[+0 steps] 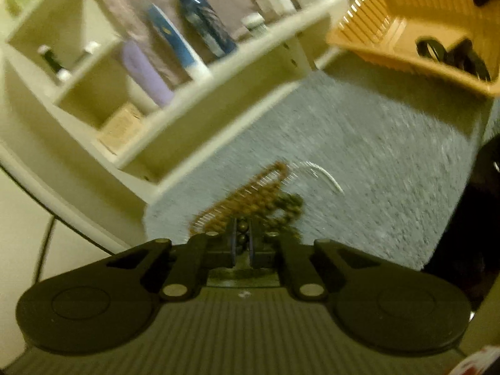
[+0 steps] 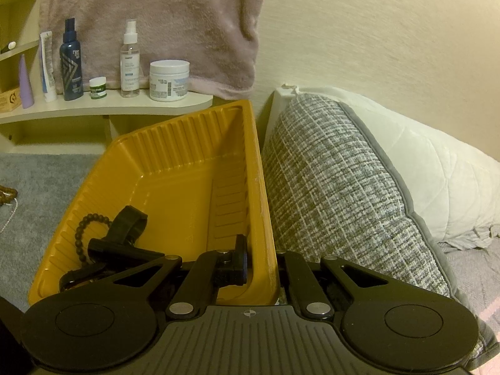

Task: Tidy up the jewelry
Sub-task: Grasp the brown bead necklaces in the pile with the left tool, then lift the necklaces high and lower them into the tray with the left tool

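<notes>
My left tool (image 1: 242,240) is pinched on a strand of dark beads (image 1: 282,211), which lie on the grey carpet (image 1: 375,156) beside a brown bead strand (image 1: 247,195) and a thin silver chain (image 1: 325,176) (this view is blurred). My right tool (image 2: 261,265) is clamped on the wall of the yellow tray (image 2: 193,168), one finger inside, one outside. A black bracelet (image 2: 86,229) already sits in the tray.

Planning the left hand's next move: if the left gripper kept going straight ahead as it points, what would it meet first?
Probably the brown bead strands heaped on the grey carpet just past the fingertips; left gripper already pinches some beads. Blur hides depth.
</notes>
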Tool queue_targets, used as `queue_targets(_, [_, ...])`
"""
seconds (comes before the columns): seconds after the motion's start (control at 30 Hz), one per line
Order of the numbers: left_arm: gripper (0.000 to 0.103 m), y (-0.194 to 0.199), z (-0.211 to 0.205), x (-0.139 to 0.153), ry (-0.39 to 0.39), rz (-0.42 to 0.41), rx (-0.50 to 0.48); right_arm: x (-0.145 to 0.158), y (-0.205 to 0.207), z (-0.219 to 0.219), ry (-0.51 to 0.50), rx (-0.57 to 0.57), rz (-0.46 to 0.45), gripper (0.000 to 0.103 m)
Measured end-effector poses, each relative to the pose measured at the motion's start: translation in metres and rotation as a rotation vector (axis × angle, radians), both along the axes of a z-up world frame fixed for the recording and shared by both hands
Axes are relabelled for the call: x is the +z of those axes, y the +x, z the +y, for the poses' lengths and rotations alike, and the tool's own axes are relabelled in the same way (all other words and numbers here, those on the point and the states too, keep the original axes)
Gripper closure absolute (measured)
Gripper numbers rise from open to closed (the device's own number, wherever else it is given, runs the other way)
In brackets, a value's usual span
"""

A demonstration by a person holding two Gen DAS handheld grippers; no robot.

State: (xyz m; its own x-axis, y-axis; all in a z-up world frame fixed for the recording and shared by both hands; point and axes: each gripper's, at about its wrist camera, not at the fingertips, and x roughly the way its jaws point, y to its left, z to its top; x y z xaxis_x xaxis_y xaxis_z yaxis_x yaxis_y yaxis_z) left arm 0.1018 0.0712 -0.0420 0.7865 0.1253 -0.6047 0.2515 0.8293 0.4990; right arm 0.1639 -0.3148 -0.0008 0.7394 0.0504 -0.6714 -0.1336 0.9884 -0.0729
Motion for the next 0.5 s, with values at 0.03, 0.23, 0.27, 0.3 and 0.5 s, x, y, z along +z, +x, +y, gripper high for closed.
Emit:
queue_targets(0.03, [0.097, -0.001, 0.003, 0.008, -0.002, -0.018, 0.004, 0.000, 0.000, 0.000, 0.000, 0.000, 0.000, 0.099])
queue_targets(0.23, [0.097, -0.006, 0.021, 0.067, -0.025, -0.118, 0.012, 0.002, -0.001, 0.001, 0.002, 0.001, -0.003, 0.099])
queue_targets(0.27, [0.097, -0.007, 0.023, 0.078, -0.028, -0.136, 0.012, 0.002, -0.001, 0.001, 0.003, 0.000, -0.003, 0.099])
queue_targets(0.3, [0.097, -0.008, 0.025, 0.087, -0.030, -0.150, 0.013, 0.002, -0.001, 0.001, 0.003, 0.000, -0.003, 0.099])
queue_targets(0.5, [0.097, -0.011, 0.030, 0.139, -0.023, -0.241, 0.000, 0.002, -0.001, 0.002, 0.002, 0.000, -0.004, 0.099])
